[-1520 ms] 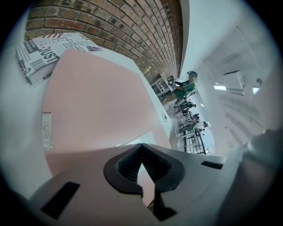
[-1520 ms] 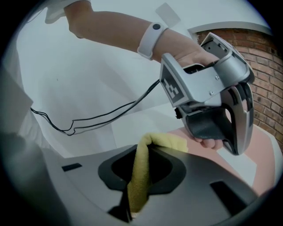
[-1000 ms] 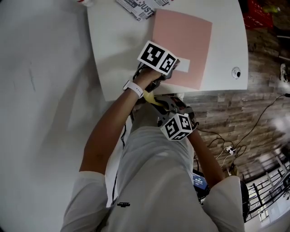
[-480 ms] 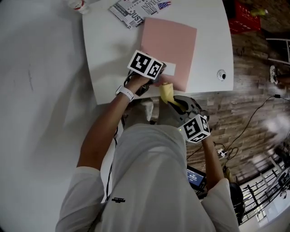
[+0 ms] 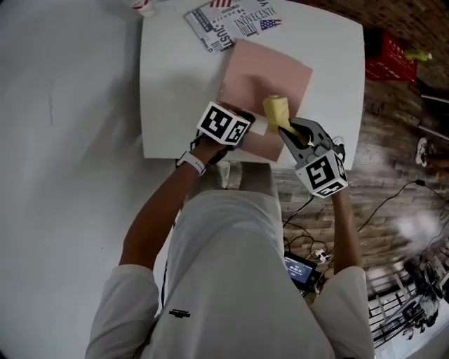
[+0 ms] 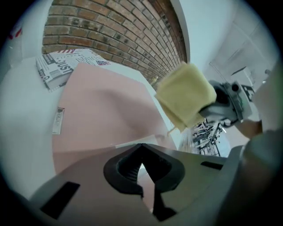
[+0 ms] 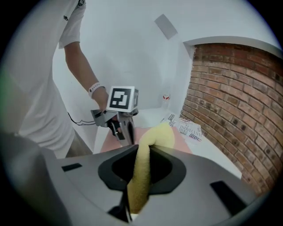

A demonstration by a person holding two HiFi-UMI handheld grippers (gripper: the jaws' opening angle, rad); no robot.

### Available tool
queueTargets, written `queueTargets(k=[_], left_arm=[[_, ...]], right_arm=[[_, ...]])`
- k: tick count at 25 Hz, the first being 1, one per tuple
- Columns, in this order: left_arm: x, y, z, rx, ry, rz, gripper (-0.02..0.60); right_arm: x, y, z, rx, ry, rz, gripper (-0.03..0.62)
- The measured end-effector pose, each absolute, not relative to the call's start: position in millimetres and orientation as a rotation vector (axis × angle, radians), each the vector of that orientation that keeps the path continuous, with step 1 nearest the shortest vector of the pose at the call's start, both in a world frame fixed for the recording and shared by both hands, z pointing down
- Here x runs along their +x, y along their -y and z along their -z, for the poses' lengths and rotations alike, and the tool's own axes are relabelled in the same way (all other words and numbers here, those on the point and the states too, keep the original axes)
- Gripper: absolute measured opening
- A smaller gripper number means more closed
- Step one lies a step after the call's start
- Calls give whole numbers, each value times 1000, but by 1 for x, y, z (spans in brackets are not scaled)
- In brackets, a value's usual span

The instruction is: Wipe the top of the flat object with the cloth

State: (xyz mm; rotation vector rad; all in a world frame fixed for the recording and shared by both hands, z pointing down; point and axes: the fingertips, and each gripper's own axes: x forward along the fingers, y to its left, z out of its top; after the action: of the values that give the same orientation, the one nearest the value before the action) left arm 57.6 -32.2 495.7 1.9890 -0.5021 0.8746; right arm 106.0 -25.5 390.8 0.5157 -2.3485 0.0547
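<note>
A pink flat sheet (image 5: 270, 73) lies on the white table (image 5: 175, 84). My left gripper (image 5: 254, 127) is at the sheet's near edge by a white label, and its jaws look shut on that edge. In the left gripper view the sheet (image 6: 101, 110) stretches away from the left gripper (image 6: 142, 164). My right gripper (image 5: 289, 132) is shut on a folded yellow cloth (image 5: 276, 111), held over the sheet's near right part; I cannot tell whether it touches. The cloth (image 7: 152, 137) sticks up between the right gripper's (image 7: 140, 154) jaws, and the left gripper view shows it (image 6: 185, 99) in the air.
A printed newspaper (image 5: 235, 17) lies at the table's far edge beside the sheet. A brick wall (image 7: 230, 101) runs behind the table. Wood-pattern floor with cables (image 5: 386, 203) lies to the right, and a red crate (image 5: 384, 49) stands past the table's right edge.
My right gripper has risen from below the table's near edge and carried the yellow cloth over the pink sheet. The left gripper has stayed at the sheet's near edge.
</note>
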Motion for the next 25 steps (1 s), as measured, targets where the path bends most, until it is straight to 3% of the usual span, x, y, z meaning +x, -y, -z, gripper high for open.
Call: queueTargets(k=[15,25], left_arm=[[57,35,-494,1992,676,-836,15],[55,34,-495,1971,735,-813,15]], right_arm=[[70,229,-408,145,2222,417,58],[38,265,-471,-134,2126,453,60]])
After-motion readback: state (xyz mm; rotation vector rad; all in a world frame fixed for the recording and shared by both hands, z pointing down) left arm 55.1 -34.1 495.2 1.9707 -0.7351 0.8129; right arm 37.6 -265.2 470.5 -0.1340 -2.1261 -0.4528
